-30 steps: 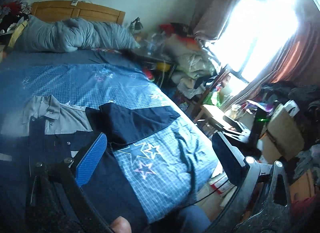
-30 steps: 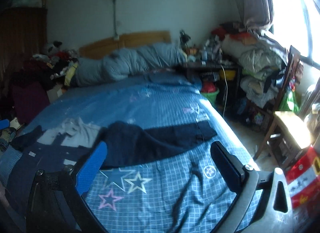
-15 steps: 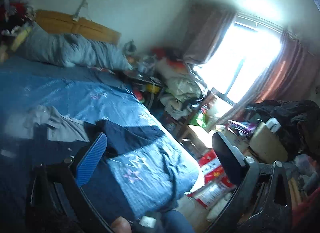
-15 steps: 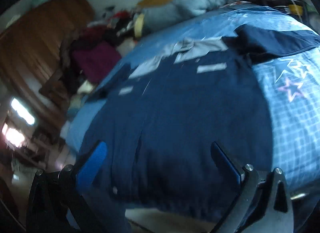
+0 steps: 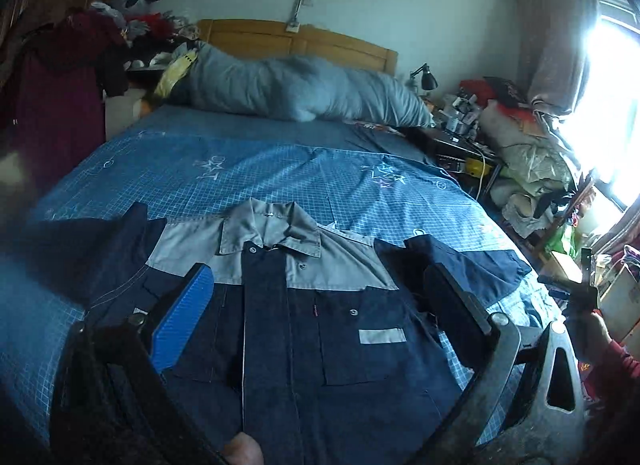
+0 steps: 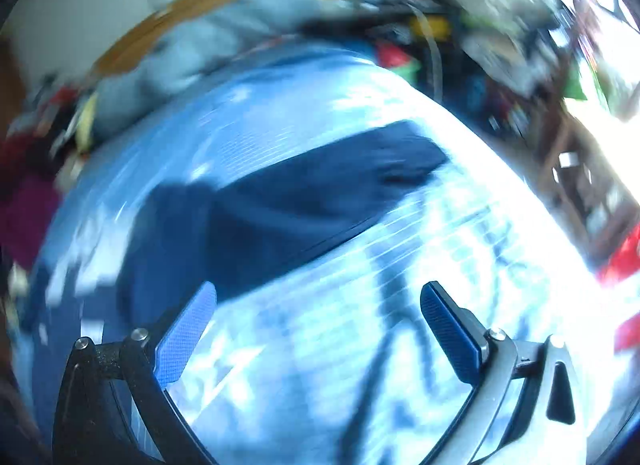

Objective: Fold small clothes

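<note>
A navy work shirt (image 5: 304, 329) with a grey yoke and collar (image 5: 276, 231) lies flat, front up, on the blue checked bedsheet (image 5: 248, 169). Its sleeves spread out to both sides. My left gripper (image 5: 320, 285) hovers open above the shirt's chest, with nothing between its fingers. In the right wrist view, blurred by motion, my right gripper (image 6: 320, 305) is open above the sheet, just short of the shirt's dark right sleeve (image 6: 312, 193). Part of the right gripper (image 5: 576, 293) and a red-sleeved hand show at the right edge of the left wrist view.
A grey rolled duvet (image 5: 292, 89) lies against the wooden headboard (image 5: 296, 41). A cluttered nightstand (image 5: 456, 133) with a lamp, and heaps of clothes (image 5: 528, 161), stand right of the bed by the bright window. A maroon garment (image 5: 52, 97) hangs at the left.
The left gripper has swung from facing the window side back over the shirt's centre. The right gripper has swept from the shirt's left side to the right sleeve and is still moving fast.
</note>
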Demonstrator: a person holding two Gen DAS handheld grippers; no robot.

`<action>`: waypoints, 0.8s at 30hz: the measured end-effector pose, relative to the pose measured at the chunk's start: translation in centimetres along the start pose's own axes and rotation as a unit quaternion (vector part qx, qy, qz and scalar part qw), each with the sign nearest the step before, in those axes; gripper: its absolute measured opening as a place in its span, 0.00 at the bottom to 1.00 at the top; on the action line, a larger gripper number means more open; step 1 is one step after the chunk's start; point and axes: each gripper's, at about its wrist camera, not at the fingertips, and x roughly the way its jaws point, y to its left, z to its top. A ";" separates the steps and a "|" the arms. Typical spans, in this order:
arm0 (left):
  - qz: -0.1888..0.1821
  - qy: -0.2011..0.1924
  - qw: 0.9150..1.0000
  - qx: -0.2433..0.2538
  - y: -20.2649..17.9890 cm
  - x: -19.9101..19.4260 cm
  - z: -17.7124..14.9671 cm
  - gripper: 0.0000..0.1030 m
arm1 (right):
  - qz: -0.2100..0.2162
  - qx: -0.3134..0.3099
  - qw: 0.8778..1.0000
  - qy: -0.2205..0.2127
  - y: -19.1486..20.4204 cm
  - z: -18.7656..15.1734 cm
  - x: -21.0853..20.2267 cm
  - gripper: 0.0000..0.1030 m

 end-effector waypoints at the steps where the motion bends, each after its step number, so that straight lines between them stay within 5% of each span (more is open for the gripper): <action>1: 0.004 0.000 1.000 -0.003 0.3 0.4 -0.1 1.00 | 0.000 0.032 0.999 0.000 -2.3 1.8 1.5 0.91; 6: 0.006 0.010 1.000 -0.016 0.4 2.5 0.0 1.00 | 0.020 0.132 0.991 0.008 -8.9 6.5 7.2 0.88; 12: 0.018 0.025 1.000 -0.007 0.0 3.8 0.2 1.00 | 0.012 0.095 0.995 -0.007 -7.9 7.8 10.0 0.83; 14: 0.016 0.021 1.000 -0.013 0.4 3.4 0.5 1.00 | 0.022 0.085 0.996 -0.003 -6.6 8.3 10.9 0.54; 17: 0.014 0.009 1.000 -0.026 2.0 2.1 0.8 1.00 | 0.031 0.058 0.998 -0.010 -2.7 9.3 12.3 0.19; 20: 0.030 0.003 0.999 -0.036 4.0 1.6 1.2 1.00 | 0.114 0.025 0.991 -0.066 4.8 9.8 6.8 0.17; 24: 0.040 -0.015 0.997 -0.068 7.0 -0.1 1.5 1.00 | 0.250 -0.071 0.960 -0.103 21.9 8.6 1.2 0.17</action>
